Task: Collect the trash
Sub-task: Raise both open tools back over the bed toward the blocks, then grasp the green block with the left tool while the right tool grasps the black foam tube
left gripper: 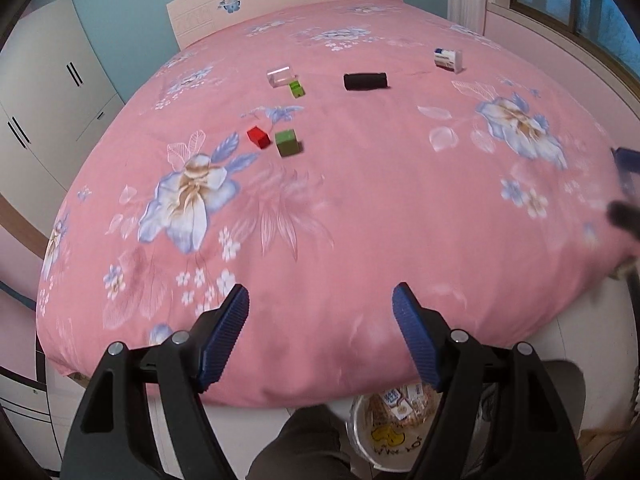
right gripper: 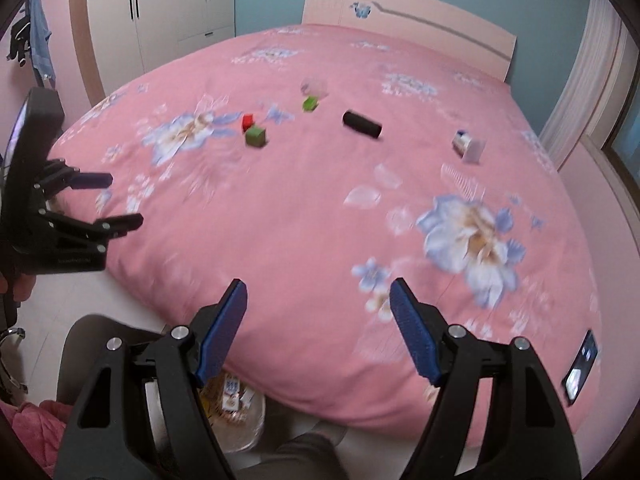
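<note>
Small items lie on the pink flowered bed [left gripper: 360, 200]: a red block [left gripper: 257, 137], a green block [left gripper: 287, 142], a smaller green block [left gripper: 296, 89], a clear box [left gripper: 279, 75], a black roll [left gripper: 365, 81] and a white carton [left gripper: 447, 59]. They also show in the right wrist view: the red block [right gripper: 247, 121], green block [right gripper: 255, 137], black roll [right gripper: 362, 124], carton [right gripper: 467, 145]. A trash bin [left gripper: 390, 428] with wrappers stands on the floor below the bed's near edge. My left gripper [left gripper: 320, 312] is open and empty over that edge. My right gripper [right gripper: 318, 308] is open and empty too.
A white wardrobe [left gripper: 44, 92] stands at the left, a window [left gripper: 580, 4] at the right. A phone [right gripper: 580, 368] lies on the bed's near right corner. The left gripper [right gripper: 116, 200] shows at the left of the right wrist view. The person's leg [left gripper: 304, 448] is below.
</note>
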